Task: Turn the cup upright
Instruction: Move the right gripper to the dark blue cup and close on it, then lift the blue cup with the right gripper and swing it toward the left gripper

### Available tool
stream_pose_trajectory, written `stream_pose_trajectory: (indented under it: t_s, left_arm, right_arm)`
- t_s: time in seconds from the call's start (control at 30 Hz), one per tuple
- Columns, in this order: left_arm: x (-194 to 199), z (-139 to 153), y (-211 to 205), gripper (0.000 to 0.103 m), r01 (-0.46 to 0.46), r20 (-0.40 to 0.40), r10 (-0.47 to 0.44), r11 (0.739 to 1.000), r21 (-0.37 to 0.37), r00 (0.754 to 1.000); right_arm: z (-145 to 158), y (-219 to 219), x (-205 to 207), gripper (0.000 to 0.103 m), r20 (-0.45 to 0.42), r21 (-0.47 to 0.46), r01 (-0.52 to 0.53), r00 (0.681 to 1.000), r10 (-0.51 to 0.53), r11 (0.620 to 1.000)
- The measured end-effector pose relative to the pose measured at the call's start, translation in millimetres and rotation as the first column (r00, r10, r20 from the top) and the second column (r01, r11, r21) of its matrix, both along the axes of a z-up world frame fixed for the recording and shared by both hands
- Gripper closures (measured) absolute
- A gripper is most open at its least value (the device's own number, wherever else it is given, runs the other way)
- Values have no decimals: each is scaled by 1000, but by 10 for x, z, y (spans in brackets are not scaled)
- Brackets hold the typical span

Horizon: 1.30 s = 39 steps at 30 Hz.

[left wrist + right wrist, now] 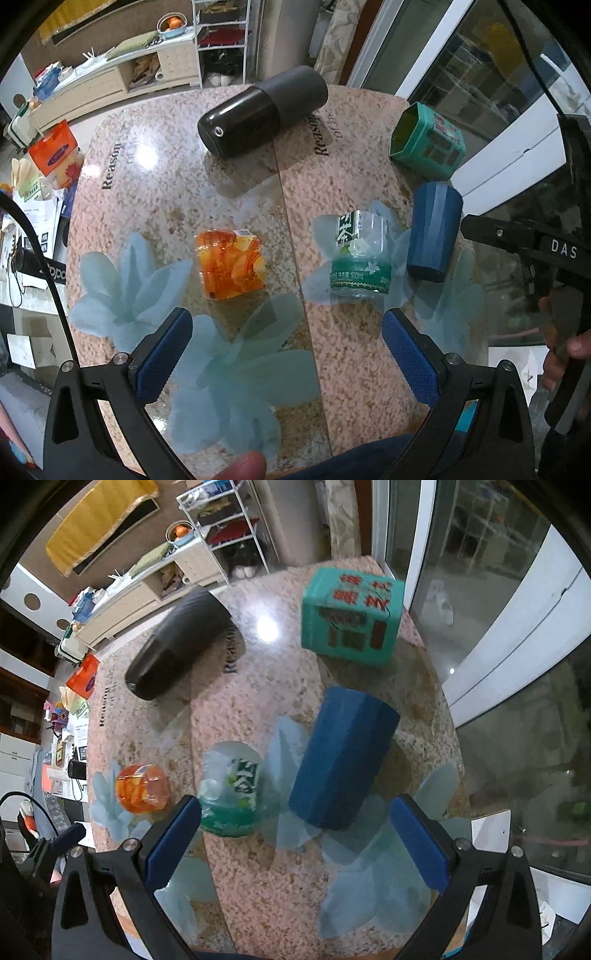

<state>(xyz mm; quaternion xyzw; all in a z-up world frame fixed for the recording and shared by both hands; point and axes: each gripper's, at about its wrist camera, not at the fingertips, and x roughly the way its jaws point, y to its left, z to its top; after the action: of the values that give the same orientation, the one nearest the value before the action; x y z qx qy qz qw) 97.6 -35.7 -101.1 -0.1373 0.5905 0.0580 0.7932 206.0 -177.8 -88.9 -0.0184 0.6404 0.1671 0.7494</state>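
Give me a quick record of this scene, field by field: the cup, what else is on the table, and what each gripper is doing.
cup: blue cup, standing mouth-down, not yet flipped
left of cup: cut green-label bottle
farther left: orange container
behind cup: teal tin, on its side
far back: black flask, on its side
surface: speckled table with flower prints
left gripper: jaws open, holding nothing
right gripper: jaws open, holding nothing, cup ahead of it
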Motion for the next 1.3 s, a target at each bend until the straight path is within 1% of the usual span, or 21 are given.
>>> stream_pose_trajectory:
  t_s: [0.13,0.27,0.4,0.5,0.67,0.73,0.77,0.83,0.87,0.9,0.93,1.0,1.13,1.3]
  left_arm:
    - [107,-110,-32,0,-15,-26,15,1000,2,1000]
    - [211,-197,-60,0,-25,-42,25,1000,2,999]
    - [320,-287,-86,0,-32,-60,32,999,7,998]
    - [379,-325,-92,0,-34,-73,35,999,14,997]
    - [414,-344,-73,0,-47,-88,49,999,20,995]
    - [417,-352,-71,0,-49,-95,51,998,28,994]
    - [416,-352,-68,0,-49,-96,51,998,29,994]
    - [410,-351,-63,0,-47,-97,50,998,30,994]
    - [406,-347,-58,0,-45,-95,48,998,31,994]
    - [404,-345,-58,0,-44,-92,46,999,30,995]
    - [400,-344,-53,0,-43,-91,45,999,31,995]
    - [387,-343,-43,0,-44,-86,47,999,29,995]
    - [359,-356,-30,0,-45,-83,46,999,17,996]
    - [280,-344,-25,0,-29,-71,29,1000,9,997]
  right_arm:
    - [-171,-54,147,0,-47,-2,5,999,-5,1000]
    - [-321,-62,260,0,-77,-13,-10,997,9,1000]
    - [-503,-65,345,0,-127,-14,-28,992,26,1000]
    - [-628,-71,400,0,-169,-7,-28,985,27,1000]
    - [-757,-85,472,1,-208,-34,-38,978,30,999]
    - [-796,-105,500,9,-226,-41,-34,974,24,999]
    - [-824,-128,518,19,-242,-38,-27,970,17,999]
    - [-895,-195,554,33,-269,-44,-22,963,10,999]
    - [-929,-208,554,36,-283,-46,-26,959,12,999]
    - [-966,-220,555,36,-294,-43,-29,956,15,999]
    - [-965,-228,542,39,-287,-49,-36,958,21,998]
    - [-938,-233,519,39,-269,-63,-52,963,33,997]
    - [-881,-346,481,40,-234,-56,-41,972,27,998]
    - [-662,-514,389,40,-183,-35,-31,983,24,999]
